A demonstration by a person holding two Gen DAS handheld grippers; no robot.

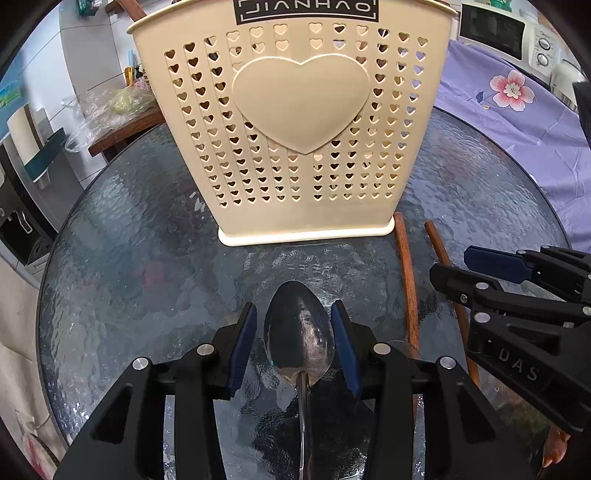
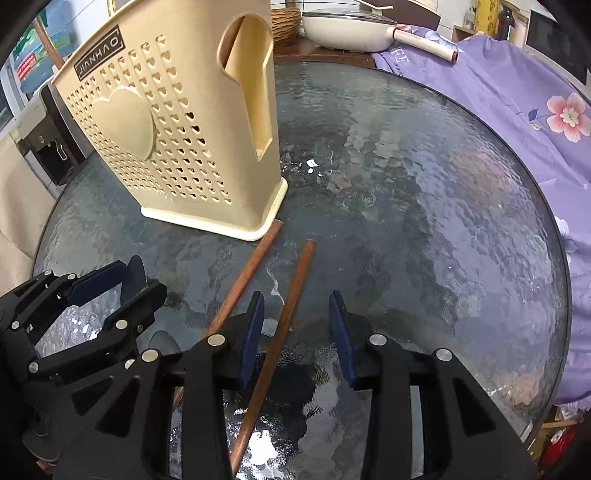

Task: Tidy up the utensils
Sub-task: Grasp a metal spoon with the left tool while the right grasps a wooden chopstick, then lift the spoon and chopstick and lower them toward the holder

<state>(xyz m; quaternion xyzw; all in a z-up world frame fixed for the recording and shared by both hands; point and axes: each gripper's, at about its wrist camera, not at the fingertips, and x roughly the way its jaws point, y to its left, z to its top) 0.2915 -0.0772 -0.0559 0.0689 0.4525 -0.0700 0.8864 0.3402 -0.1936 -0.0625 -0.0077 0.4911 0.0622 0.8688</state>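
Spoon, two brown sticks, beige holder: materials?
Silver spoon: likely polished steel, mirror glints on bowl. Two brown sticks: look like matte wood, reddish, dull. Beige heart-perforated holder: moulded plastic, smooth, uniform cut-outs.

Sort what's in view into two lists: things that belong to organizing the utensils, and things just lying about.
Belongs to the job:
- metal spoon
- two wooden chopsticks
- cream utensil holder

Just lying about:
- white pan
- microwave
- plastic bag
- purple floral cloth
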